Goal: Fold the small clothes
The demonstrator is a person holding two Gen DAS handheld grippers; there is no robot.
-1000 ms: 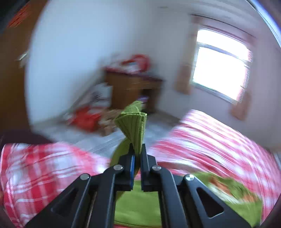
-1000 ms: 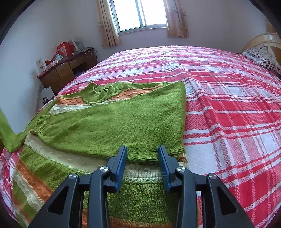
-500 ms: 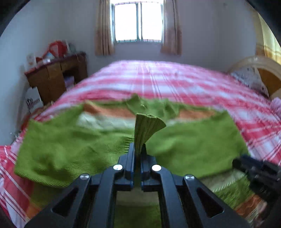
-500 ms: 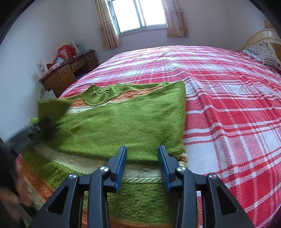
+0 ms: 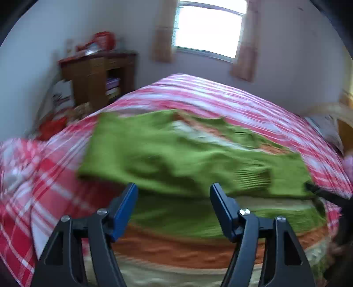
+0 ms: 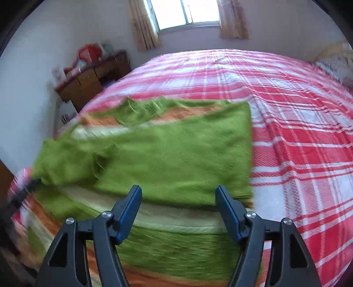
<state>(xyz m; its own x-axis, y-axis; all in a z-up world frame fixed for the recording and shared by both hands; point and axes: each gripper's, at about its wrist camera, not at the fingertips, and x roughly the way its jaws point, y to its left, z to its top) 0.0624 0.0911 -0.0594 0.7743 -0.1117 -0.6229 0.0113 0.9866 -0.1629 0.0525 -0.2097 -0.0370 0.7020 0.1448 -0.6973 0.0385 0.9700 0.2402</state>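
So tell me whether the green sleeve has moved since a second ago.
Yes. The green sleeve came off the bed's desk-side edge onto the sweater's body.

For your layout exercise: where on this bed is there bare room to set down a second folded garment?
Free: the checked bedspread right of the green sweater, reaching toward the pillow, and the strip beyond its collar toward the window. Crowded: the near left, where the sweater lies.

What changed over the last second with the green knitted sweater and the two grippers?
The left gripper let go of the green knitted sweater's ribbed cuff; that sleeve now lies folded across the body. Both grippers' jaws are opening, nothing between them. The right gripper stayed near the sweater's edge on the red plaid bedspread.
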